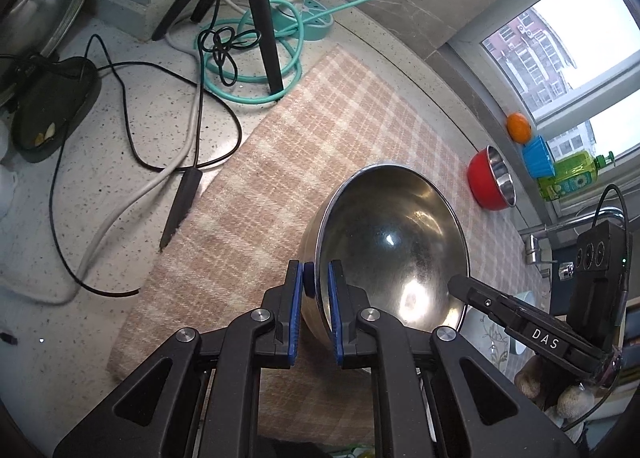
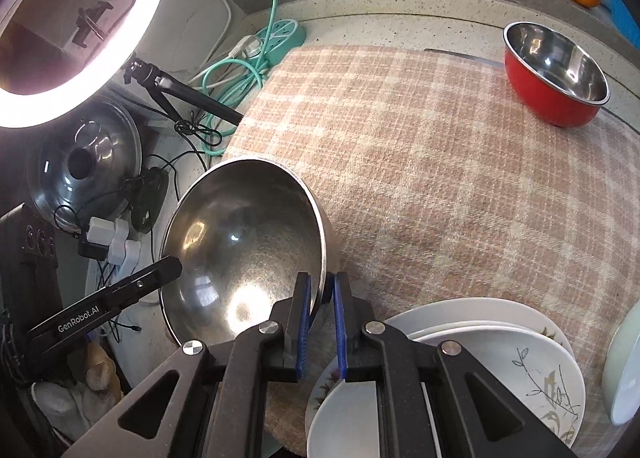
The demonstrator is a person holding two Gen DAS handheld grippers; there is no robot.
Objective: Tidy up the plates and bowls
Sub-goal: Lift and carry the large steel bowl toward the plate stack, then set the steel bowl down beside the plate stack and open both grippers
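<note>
Two grippers are clamped on the same big steel bowl (image 1: 390,246), one on each side of its rim. Left gripper (image 1: 316,278) pinches the left edge, right gripper (image 2: 322,288) pinches the right edge, so the bowl hangs tilted between them over the plaid cloth (image 2: 460,177). Stacked plates (image 2: 520,358) sit just under the right gripper, and a red bowl (image 2: 554,73) is well ahead of it, near the window ledge.

Seen from the right wrist, the checked cloth (image 2: 440,185) lies bare from 12 to 2 o'clock, up to the red bowl (image 2: 554,77). Stacked plates (image 2: 520,358) block 4 to 5 o'clock. At 10 to 11, teal cable (image 2: 224,73), tripod legs (image 2: 188,91) and pot lid (image 2: 86,161) crowd the counter.
</note>
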